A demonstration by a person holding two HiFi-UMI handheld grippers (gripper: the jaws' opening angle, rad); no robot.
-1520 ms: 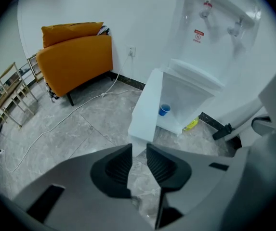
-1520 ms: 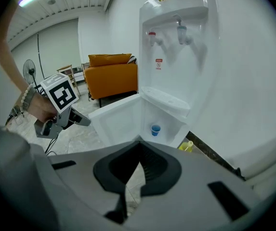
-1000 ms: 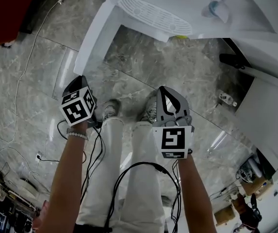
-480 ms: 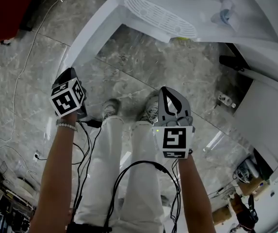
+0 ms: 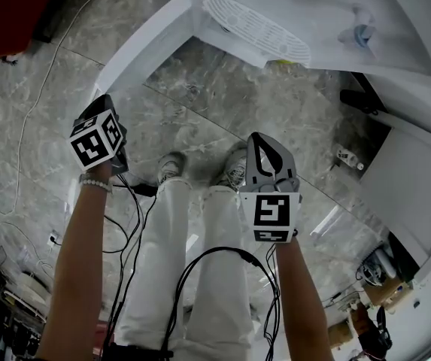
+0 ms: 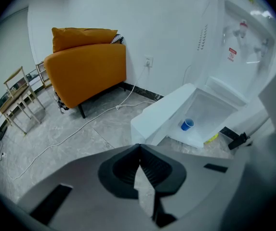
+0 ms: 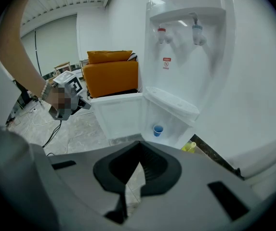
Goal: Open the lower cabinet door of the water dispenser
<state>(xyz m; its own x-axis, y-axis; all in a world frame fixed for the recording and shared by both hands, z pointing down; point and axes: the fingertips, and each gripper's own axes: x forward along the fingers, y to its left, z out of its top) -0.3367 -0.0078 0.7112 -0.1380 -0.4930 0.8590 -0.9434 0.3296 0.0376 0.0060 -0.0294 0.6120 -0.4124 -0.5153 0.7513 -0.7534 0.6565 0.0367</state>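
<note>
The lower cabinet door [image 5: 144, 49] of the water dispenser [image 7: 186, 42] stands wide open. It swings out over the floor [image 5: 223, 104] from the left edge of the cabinet opening, as you see it from the head view. Inside the open cabinet a small blue cup [image 7: 158, 130] stands upright on the bottom, and a small yellow object [image 7: 190, 147] lies at the right corner of the dispenser's base. Above the cabinet are the drip tray [image 5: 256, 28] and two taps, one red [image 7: 162, 32] and one blue [image 7: 195, 30].

Your left gripper [image 6: 138, 147] is closed and holds nothing; its jaws meet at the tips. In the head view it is near the free edge of the door, but the left gripper view shows bare floor between the jaws and the door. Your right gripper [image 7: 140, 144] is also closed and empty. It points down toward the open cabinet and touches nothing, above your shoes [image 5: 171, 168].

Farther out, an orange sofa [image 6: 87, 66] stands against the wall to the left of the dispenser. A white cable [image 6: 80, 129] runs over the floor from the wall socket [image 6: 148, 60], and wooden chairs [image 6: 17, 95] stand beyond the sofa.
</note>
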